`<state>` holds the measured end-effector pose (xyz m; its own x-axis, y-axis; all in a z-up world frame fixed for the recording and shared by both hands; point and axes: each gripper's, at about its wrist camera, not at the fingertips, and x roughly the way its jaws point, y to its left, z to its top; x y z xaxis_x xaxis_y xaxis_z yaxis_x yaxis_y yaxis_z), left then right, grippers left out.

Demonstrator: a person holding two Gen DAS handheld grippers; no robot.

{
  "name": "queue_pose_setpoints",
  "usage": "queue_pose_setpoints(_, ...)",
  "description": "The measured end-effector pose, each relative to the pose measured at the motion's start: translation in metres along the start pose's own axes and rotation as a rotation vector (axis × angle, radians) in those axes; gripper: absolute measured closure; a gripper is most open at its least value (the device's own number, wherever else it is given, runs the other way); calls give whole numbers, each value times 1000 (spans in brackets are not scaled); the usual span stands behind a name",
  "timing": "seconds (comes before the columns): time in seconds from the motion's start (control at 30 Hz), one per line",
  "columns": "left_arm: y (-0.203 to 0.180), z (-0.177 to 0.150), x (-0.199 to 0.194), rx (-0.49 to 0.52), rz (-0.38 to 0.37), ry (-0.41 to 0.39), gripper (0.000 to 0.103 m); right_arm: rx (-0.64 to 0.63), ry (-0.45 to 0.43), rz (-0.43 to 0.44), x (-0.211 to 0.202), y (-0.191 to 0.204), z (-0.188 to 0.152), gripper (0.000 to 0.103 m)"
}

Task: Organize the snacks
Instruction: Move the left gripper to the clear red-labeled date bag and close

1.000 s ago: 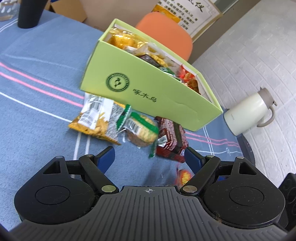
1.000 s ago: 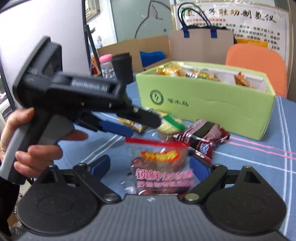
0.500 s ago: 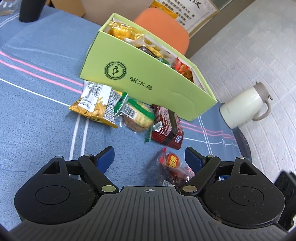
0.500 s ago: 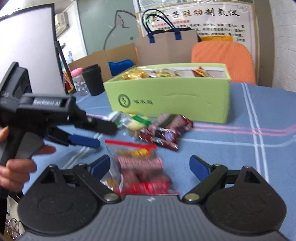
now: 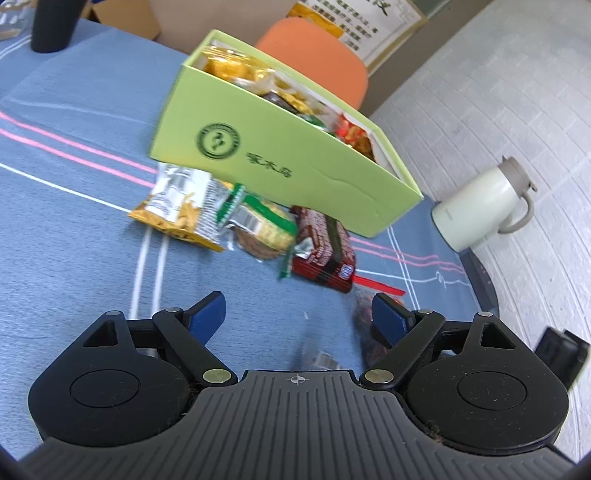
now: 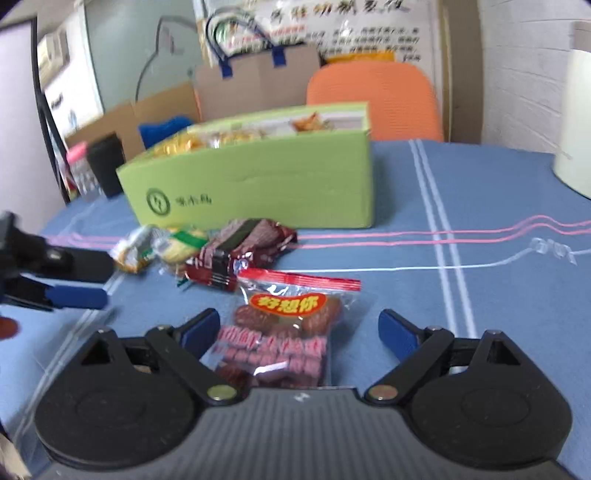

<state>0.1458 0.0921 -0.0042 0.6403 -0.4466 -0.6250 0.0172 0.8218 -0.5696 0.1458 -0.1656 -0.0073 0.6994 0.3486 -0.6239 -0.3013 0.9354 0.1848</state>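
Jaws apart over seemingly blue tablecloth (image 5: pixel 74 206)

A table under a blue cloth (image 5: pixel 74 206) with pink and white stripes fills the left and centre of the left wrist view. At upper centre a green box (image 5: pixel 295 173) full of snacks rests on it, with a yellow packet (image 5: pixel 177 206), a green-wrapped biscuit (image 5: pixel 266 229) and a dark red packet (image 5: pixel 325 251) lying in a row just below it, and a black cup (image 5: pixel 51 26) at upper left. In the right wrist view a clear bag of red sweets (image 6: pixel 288 332) lies at lower centre, and a white jug (image 6: pixel 576 122) stands at the right edge.
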Motion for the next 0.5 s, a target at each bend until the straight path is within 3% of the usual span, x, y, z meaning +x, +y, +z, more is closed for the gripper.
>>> queue_pose_setpoints(0.13,-19,-2,11,42,-5,19,28,-5,-39,-12,-22,-2,-10,12)
queue_pose_setpoints(0.5,-72,-8,55,153,-4,94,27,-12,-22,23,-19,1,-19,12)
